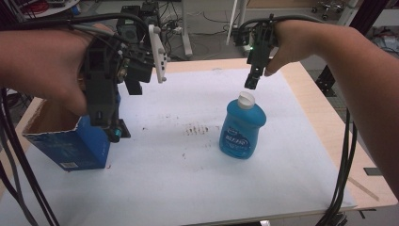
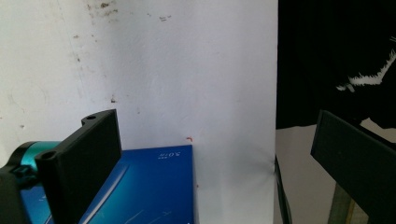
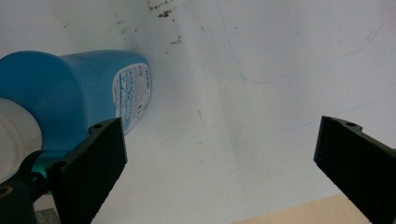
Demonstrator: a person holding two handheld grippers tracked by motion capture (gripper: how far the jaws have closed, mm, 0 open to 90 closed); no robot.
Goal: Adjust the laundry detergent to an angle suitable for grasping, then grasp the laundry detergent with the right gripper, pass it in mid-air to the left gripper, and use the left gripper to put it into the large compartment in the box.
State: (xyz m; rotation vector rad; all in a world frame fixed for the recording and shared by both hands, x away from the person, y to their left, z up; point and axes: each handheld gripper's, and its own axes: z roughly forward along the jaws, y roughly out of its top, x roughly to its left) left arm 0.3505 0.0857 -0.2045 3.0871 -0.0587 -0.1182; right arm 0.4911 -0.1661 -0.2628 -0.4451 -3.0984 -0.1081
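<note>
Even, flat overhead light on my white sheet (image 1: 188,179), with only soft short shadows under the blue bottle (image 1: 242,126) and blue box (image 1: 70,143). High view is soft and low-res, arms smeared at the edges. My gripper views are slightly hazy, dark at the left one's right side.

right gripper (image 3: 219,154) jaws spread wide, nothing between them. blue bottle (image 3: 70,93) at left with white cap (image 3: 16,135) nearest the camera, label (image 3: 133,93) facing right; the left jaw overlaps its lower edge. white sheet (image 3: 261,93) under everything, brown specks (image 3: 163,14) near top, faint pen arc at right. bare wood table (image 3: 299,212) at bottom
</note>
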